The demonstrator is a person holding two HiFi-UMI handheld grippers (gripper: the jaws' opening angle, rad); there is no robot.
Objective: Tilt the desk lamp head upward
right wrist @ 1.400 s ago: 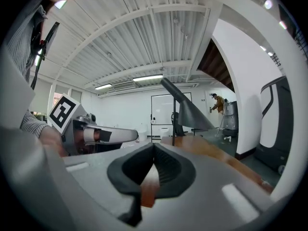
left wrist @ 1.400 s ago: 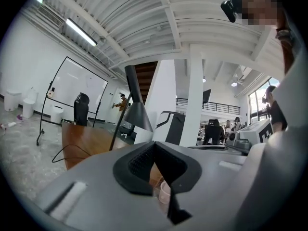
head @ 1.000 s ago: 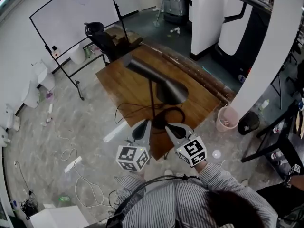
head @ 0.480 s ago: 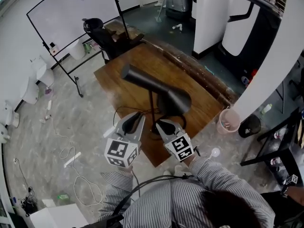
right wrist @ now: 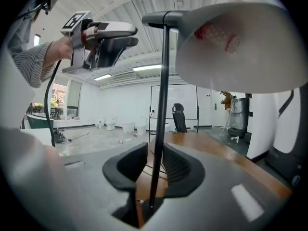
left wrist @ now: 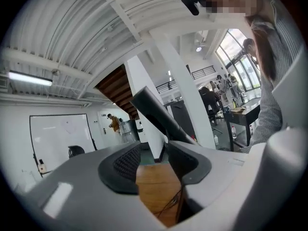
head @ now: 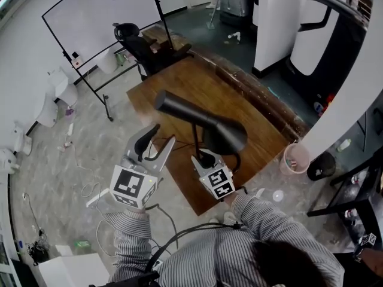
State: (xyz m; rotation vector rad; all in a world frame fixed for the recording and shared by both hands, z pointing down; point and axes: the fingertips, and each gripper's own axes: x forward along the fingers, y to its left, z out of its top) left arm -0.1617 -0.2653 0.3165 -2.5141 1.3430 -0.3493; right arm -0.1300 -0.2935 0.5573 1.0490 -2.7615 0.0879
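Head view: a wooden tabletop (head: 206, 94) is standing on a pale floor, with a whiteboard (head: 102, 14) and a chair (head: 134, 43) beyond its far end. The lamp is standing near the tabletop's near corner. Its black cone-shaped head (head: 203, 123) is lying close to level atop a thin upright pole (head: 194, 137).

The left gripper (head: 164, 133) is hovering beside the lamp, off the tabletop's left edge and clear of the head. The right gripper (head: 202, 156) is sitting low at the foot of the pole, under the wide end of the head.

Left gripper view: this gripper is pointing level, and the head is crossing the view as a dark slanted bar beyond the fingers (left wrist: 126, 161). Only this view is showing that the fingers are spread, having just been opening, with nothing between them but bare tabletop seen through the gap.

Right gripper view: only here is the pale inside of the head's shade visible, seen from below. The pole is rising between this gripper's fingers (right wrist: 179, 166), which are standing apart. A strip of tabletop is showing between the pole and the left-hand finger, while the pole is lying close against the other. The gripper is pointing slightly downward. The left gripper is showing at upper left, held in a hand at the head's height.
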